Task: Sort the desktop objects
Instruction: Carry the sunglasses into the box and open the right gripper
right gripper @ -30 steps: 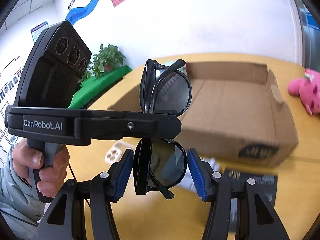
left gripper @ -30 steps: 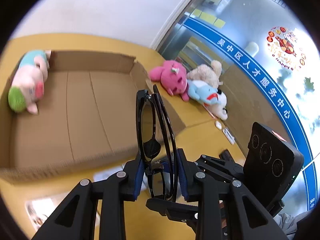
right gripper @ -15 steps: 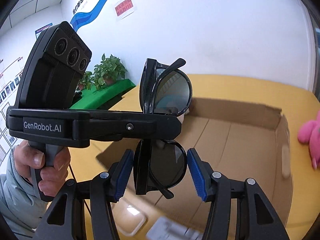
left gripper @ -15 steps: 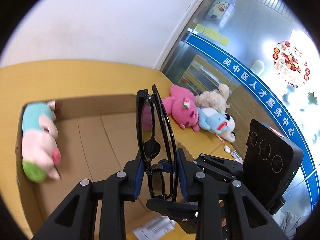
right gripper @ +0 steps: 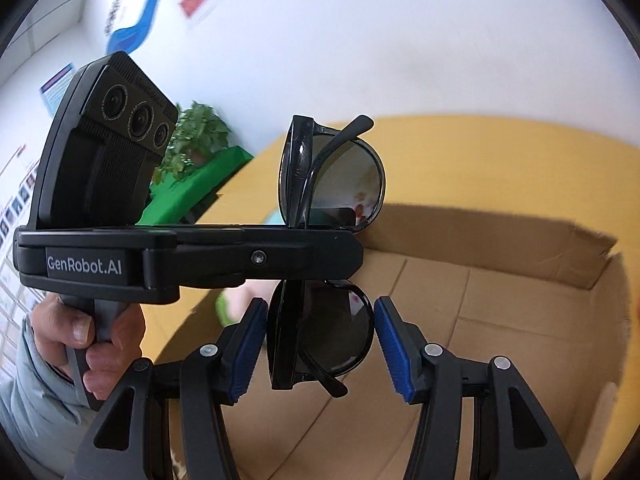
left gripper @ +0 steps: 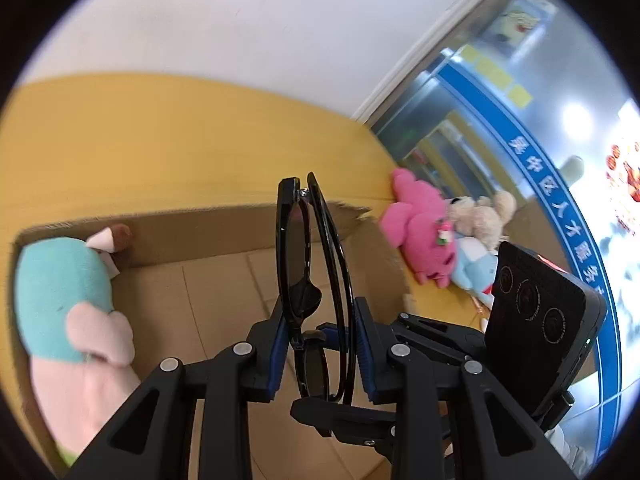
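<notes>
Folded black sunglasses point(left gripper: 304, 264) are clamped between the blue pads of my left gripper point(left gripper: 320, 344), which holds them over the open cardboard box point(left gripper: 224, 284). In the right wrist view the same sunglasses point(right gripper: 320, 332) sit between the spread fingers of my right gripper point(right gripper: 320, 344); its blue pads point(right gripper: 394, 350) stand just clear of the frame. The left gripper's body point(right gripper: 192, 264) crosses in front of them. A teal, pink and green plush pig point(left gripper: 68, 312) lies in the box's left end.
The box stands on a yellow table point(left gripper: 160, 140). Pink point(left gripper: 420, 232), beige point(left gripper: 484, 216) and blue point(left gripper: 472, 264) plush toys lie on the table right of the box. A potted plant point(right gripper: 196, 140) and green stand are beyond the table's far left edge.
Both grippers have moved forward together with the sunglasses, from in front of the box to above its inside. The plush pig now looms closer on the left.
</notes>
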Demonstrator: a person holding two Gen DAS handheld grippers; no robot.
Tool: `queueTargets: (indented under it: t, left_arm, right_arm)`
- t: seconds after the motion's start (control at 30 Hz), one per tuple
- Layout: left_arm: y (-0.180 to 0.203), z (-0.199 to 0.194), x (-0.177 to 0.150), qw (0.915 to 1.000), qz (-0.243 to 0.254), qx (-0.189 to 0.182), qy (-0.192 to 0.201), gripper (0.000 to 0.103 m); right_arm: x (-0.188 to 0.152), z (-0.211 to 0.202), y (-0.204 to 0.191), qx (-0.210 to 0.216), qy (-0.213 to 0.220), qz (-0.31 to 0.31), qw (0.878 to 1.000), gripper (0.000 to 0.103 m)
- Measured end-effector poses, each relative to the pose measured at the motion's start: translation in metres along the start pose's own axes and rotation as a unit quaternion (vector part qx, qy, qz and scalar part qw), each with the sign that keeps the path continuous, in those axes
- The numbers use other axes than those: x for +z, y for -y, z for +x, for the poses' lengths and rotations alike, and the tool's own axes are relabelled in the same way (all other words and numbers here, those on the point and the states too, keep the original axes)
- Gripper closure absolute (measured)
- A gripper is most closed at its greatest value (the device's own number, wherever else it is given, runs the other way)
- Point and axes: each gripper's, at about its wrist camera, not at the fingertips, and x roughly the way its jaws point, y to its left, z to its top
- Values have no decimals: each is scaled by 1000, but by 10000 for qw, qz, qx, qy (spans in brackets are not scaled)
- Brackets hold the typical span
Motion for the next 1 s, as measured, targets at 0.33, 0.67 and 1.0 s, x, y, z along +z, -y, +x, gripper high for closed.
queueTargets:
  t: [0.33,0.67,1.0]
  left_arm:
    - [-52,70,8,9956,-633,89,-690,74]
    - [-61,93,9,9892,-876,620,-1000,68]
    - [-39,38,12,9887,-624,1286,-442,49]
  right_arm:
    - [4,81,71,45,-706,822,9941,49]
    - [2,116,87,-216,-955,1009,9901,49]
    - [8,118,76,-425,-884,830,9917,47]
